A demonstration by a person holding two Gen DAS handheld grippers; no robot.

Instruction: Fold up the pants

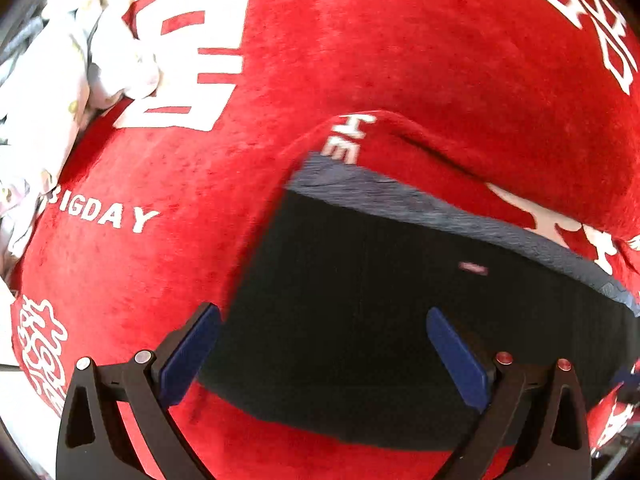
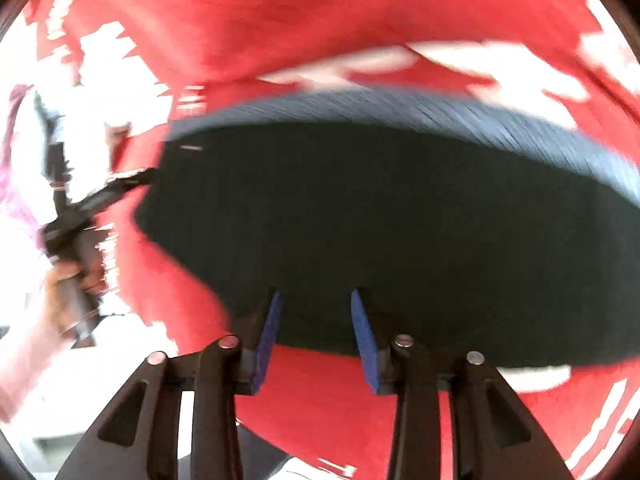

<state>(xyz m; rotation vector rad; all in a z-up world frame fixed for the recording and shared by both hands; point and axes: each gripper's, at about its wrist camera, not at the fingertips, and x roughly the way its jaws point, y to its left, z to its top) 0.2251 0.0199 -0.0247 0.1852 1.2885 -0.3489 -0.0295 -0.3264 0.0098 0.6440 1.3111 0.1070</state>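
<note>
Dark pants (image 1: 360, 300) lie flat on a red blanket (image 1: 360, 60) printed with white letters, and they already form a compact, roughly rectangular bundle, with a grey ribbed band (image 1: 420, 200), probably the waistband, running along the far edge. A small pale label (image 1: 473, 268) shows on the dark cloth near that band. Judging by the tidy outline, the folding looks well advanced or nearly finished; whether another fold or only a final smoothing is left cannot be told from these views. The left gripper (image 1: 322, 354) hovers over the near-left part of the bundle, its blue-padded jaws spread wide and holding nothing. The right gripper (image 2: 316, 340) sits at the near edge of the pants, its blue-padded jaws parted by a moderate gap, with no cloth between them. In the blurred right wrist view, the left gripper and the hand holding it appear at the left edge, near the bundle's left corner. A rumpled pile of pale clothes (image 1: 52, 80) lies well apart, at the far-left edge of the blanket. The blanket bulges into a raised wrinkle just behind the waistband
</note>
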